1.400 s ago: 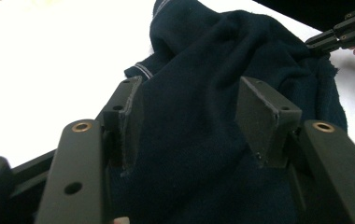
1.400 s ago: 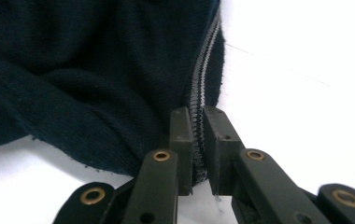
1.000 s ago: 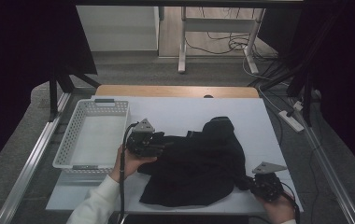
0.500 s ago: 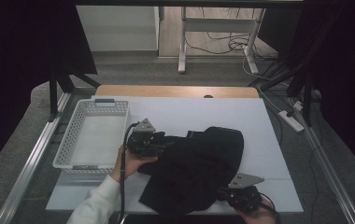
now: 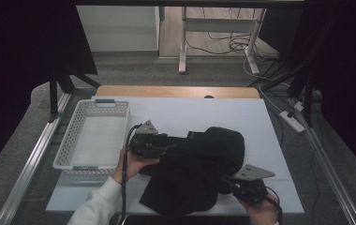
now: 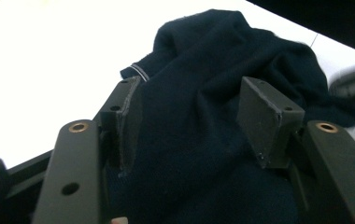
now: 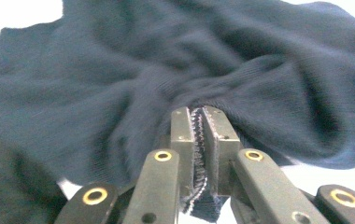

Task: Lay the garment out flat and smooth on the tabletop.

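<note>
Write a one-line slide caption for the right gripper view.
Right gripper shut on the hem of a dark blue sweater bunched on a white table.

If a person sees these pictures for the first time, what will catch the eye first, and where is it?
First comes the dark navy garment, crumpled in the middle of the white table. The right gripper pinches its edge at the near right, jaws shut on the cloth, and the left gripper sits at its left side with cloth between spread jaws. A white perforated basket stands at the left.
</note>
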`<action>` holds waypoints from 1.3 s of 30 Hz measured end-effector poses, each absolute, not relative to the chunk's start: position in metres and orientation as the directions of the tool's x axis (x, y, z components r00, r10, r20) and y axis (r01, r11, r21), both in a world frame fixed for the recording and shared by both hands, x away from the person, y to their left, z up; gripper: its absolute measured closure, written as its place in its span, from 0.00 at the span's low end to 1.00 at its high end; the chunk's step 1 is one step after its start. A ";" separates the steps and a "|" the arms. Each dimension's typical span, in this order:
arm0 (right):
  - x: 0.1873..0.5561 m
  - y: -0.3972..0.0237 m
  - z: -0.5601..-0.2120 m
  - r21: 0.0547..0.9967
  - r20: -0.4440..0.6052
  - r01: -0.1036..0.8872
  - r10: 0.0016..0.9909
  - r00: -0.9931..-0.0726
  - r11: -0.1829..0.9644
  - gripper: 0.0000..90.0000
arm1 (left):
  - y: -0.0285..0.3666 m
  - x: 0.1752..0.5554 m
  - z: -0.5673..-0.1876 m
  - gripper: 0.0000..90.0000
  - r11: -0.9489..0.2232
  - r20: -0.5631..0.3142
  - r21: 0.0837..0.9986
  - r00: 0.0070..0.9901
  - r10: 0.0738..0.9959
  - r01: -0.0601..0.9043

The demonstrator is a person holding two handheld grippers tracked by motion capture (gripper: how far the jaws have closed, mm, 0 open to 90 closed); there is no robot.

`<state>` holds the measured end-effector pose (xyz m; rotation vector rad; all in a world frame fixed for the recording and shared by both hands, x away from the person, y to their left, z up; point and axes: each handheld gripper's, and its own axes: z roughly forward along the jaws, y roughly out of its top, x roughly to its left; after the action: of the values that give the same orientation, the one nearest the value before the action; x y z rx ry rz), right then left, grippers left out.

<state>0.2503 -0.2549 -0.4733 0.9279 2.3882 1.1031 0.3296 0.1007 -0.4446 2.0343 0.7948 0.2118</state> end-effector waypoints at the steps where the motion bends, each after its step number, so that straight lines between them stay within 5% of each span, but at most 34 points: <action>1: 0.254 -0.260 -0.471 0.783 -0.035 0.416 0.700 -0.713 0.463 0.92 | 0.100 0.329 -0.445 0.46 -0.377 -0.153 0.807 0.778 0.609 0.454; 8: 0.283 -0.277 -0.460 0.803 -0.050 0.419 0.749 -0.661 0.423 0.89 | 0.097 0.329 -0.446 0.45 -0.383 -0.152 0.805 0.781 0.606 0.454; 10: 0.288 -0.281 -0.461 0.805 -0.037 0.433 0.763 -0.646 0.406 0.74 | 0.098 0.329 -0.446 0.45 -0.381 -0.152 0.805 0.780 0.607 0.454; 11: 0.287 -0.283 -0.459 0.814 -0.039 0.432 0.779 -0.626 0.388 0.56 | 0.098 0.329 -0.446 0.45 -0.382 -0.152 0.805 0.780 0.607 0.454; 14: 0.279 -0.286 -0.449 0.830 -0.037 0.417 0.782 -0.623 0.371 0.49 | 0.099 0.330 -0.447 0.45 -0.382 -0.154 0.804 0.779 0.608 0.456; 25: 0.247 -0.245 -0.467 0.747 -0.021 0.391 0.606 -0.795 0.538 0.44 | 0.100 0.328 -0.446 0.45 -0.380 -0.151 0.805 0.778 0.610 0.455; 39: 0.264 -0.246 -0.504 0.645 -0.004 0.469 0.617 -0.787 0.603 0.45 | 0.099 0.328 -0.446 0.44 -0.379 -0.151 0.806 0.777 0.611 0.454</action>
<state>0.2640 -0.2460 -0.5042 0.8965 2.6035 0.9506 0.3279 0.0994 -0.4463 2.0382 0.7957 0.2123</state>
